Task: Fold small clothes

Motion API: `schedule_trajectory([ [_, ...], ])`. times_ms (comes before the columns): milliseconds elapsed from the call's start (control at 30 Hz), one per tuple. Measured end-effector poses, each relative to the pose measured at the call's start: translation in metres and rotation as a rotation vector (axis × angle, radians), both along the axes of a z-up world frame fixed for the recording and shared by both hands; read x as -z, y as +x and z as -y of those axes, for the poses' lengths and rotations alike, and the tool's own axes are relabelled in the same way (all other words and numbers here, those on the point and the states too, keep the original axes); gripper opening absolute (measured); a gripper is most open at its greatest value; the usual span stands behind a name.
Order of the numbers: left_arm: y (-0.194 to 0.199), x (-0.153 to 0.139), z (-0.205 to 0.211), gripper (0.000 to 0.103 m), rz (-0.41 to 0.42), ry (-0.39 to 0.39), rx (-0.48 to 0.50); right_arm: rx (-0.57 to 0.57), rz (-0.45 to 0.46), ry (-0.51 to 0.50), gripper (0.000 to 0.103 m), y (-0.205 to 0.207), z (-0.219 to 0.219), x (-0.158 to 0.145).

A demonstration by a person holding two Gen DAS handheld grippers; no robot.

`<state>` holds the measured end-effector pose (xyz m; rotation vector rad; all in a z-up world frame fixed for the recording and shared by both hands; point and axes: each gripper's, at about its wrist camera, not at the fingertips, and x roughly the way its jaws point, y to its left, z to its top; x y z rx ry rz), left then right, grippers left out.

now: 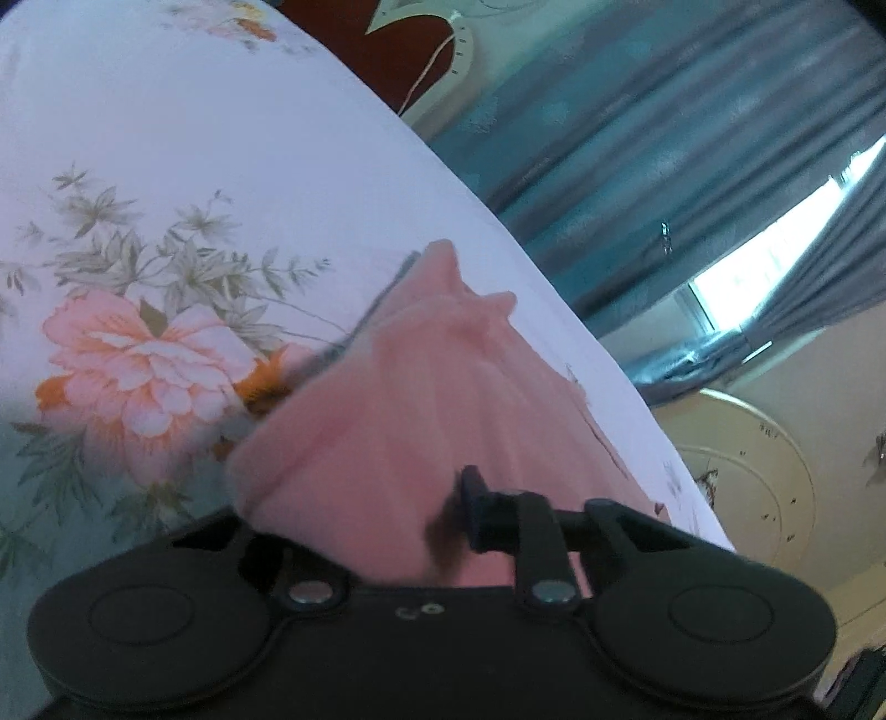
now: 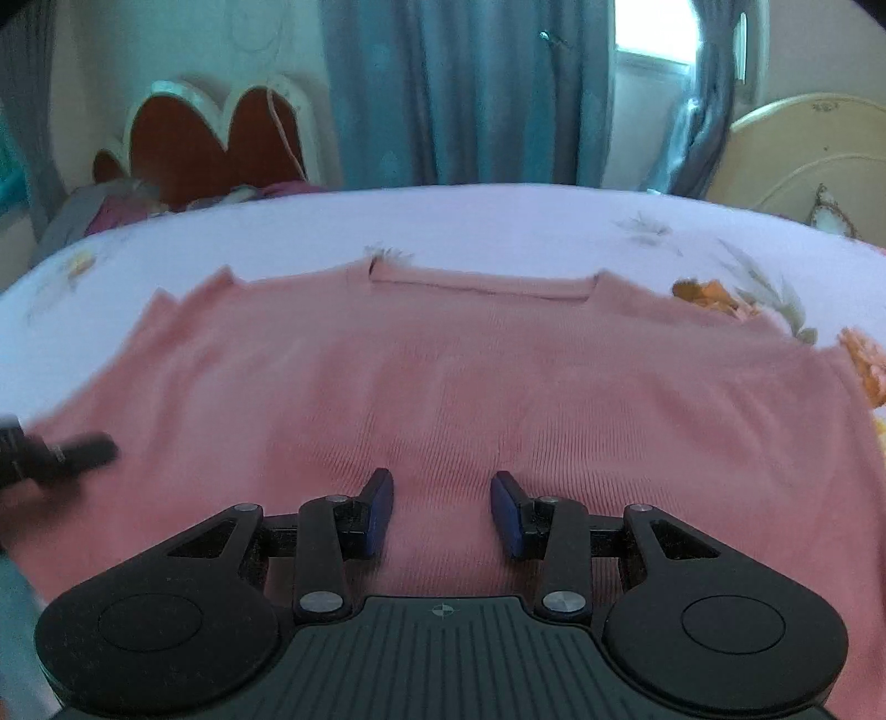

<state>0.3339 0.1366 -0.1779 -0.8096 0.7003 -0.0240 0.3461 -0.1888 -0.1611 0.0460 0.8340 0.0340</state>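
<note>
A pink knit top [image 2: 443, 376] lies spread flat on the floral bed sheet [image 2: 498, 227], with its neckline [image 2: 482, 285] on the far side. My right gripper [image 2: 443, 515] hovers open over the top's near middle, and ribbed fabric shows in the gap between its blue pads [image 2: 506, 512]. My left gripper [image 2: 88, 448] comes in blurred at the top's left edge. In the left wrist view the pink top [image 1: 398, 399] is bunched and lifted, draped over one finger and hiding it. The left gripper [image 1: 457, 509] is shut on that fold.
The sheet [image 1: 221, 166] carries a large pink flower print [image 1: 144, 376]. A red headboard with cream trim [image 2: 221, 133] stands at the far left, with a small heap of clothes [image 2: 111, 210] below it. Teal curtains [image 2: 470, 94], a bright window [image 2: 653, 50] and cream furniture [image 2: 808, 155] lie beyond the bed.
</note>
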Motion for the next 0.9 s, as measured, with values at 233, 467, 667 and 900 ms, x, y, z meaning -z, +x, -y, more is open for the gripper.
schedule_trajectory([
  [233,-0.003,-0.003,0.001,0.012,0.026,-0.004,-0.012,0.014,-0.003,-0.032,0.039,0.0,-0.005,0.002],
  [467,-0.003,-0.03,0.018,0.011,0.091,0.101,-0.003,-0.006,0.003,-0.014,0.039,0.001,-0.004,0.001],
  [667,0.004,-0.081,0.075,0.01,0.201,0.307,0.115,0.02,0.021,0.136,0.04,-0.004,0.024,-0.014],
  [900,0.016,-0.12,0.202,0.01,0.341,0.401,0.407,0.157,0.085,0.235,0.04,-0.047,0.123,-0.048],
])
